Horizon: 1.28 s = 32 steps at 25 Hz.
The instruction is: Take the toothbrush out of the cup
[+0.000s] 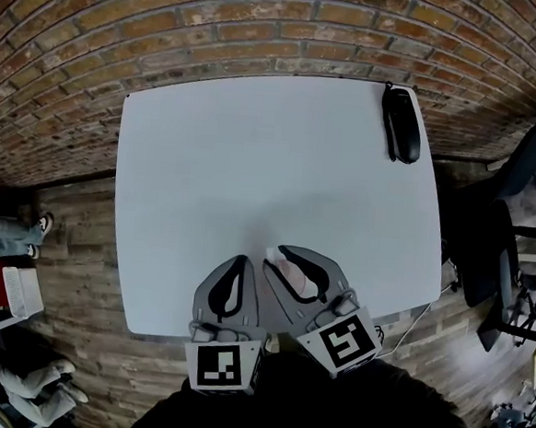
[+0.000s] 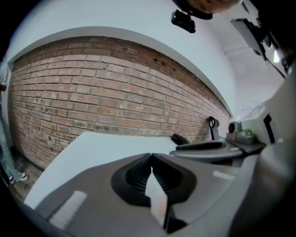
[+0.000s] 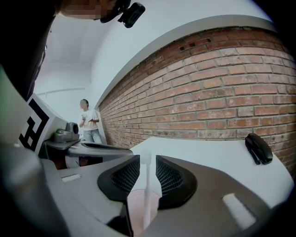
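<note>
Before me the white rectangular table (image 1: 254, 161) fills the middle of the frame, a black oblong object (image 1: 402, 124) lying at its upper right corner and a translucent pink cup (image 1: 291, 273) near its lower edge.

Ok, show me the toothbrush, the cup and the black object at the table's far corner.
toothbrush (image 3: 147, 185), right gripper view, on its white shaft.
cup (image 3: 135, 206), right gripper view, on its pink part left of the shaft.
black object (image 1: 402, 127), head view, on its middle.
</note>
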Motion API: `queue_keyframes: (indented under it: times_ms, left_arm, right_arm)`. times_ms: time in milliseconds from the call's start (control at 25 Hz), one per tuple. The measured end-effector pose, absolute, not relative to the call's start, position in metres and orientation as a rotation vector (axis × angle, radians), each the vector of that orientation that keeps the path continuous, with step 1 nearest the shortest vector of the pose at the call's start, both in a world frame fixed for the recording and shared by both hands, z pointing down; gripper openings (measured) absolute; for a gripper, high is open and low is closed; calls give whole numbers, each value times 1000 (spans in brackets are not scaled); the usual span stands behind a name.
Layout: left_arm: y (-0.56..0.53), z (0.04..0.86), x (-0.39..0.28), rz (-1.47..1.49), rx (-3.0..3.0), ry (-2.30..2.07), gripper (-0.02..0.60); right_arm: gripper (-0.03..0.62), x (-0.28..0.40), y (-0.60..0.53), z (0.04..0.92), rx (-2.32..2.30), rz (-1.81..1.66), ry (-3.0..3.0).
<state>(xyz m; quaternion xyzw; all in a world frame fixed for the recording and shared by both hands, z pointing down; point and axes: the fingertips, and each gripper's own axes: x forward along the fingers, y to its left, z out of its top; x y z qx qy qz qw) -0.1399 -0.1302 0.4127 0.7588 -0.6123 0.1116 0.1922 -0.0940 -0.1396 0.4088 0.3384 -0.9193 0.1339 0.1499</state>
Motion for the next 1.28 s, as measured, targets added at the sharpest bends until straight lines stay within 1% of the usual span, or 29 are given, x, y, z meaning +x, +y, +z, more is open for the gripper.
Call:
queue_keyframes:
  times_ms: [200,280,400,720,1280]
  left_arm:
    - [-134,412,-136,295,2132,-1723,8]
    - [-136,411,-136,292,2129,-1732,8]
    - [-135,411,-136,301,2118,-1741,8]
    - [-132,407,-137,307,2123,-1754,8]
    - [-124,375,-133,263,2237,-1753,8]
  right_arm:
    - [90,-94,-141,414,945,398,-2641]
    - [69,-94,-142,414,937,403,-2642]
    - [64,-94,-141,414,922,416,-2650]
    - [61,-94,-142,405,928,386,-2685]
    - [60,-86,-134,366,1063,290,-2737]
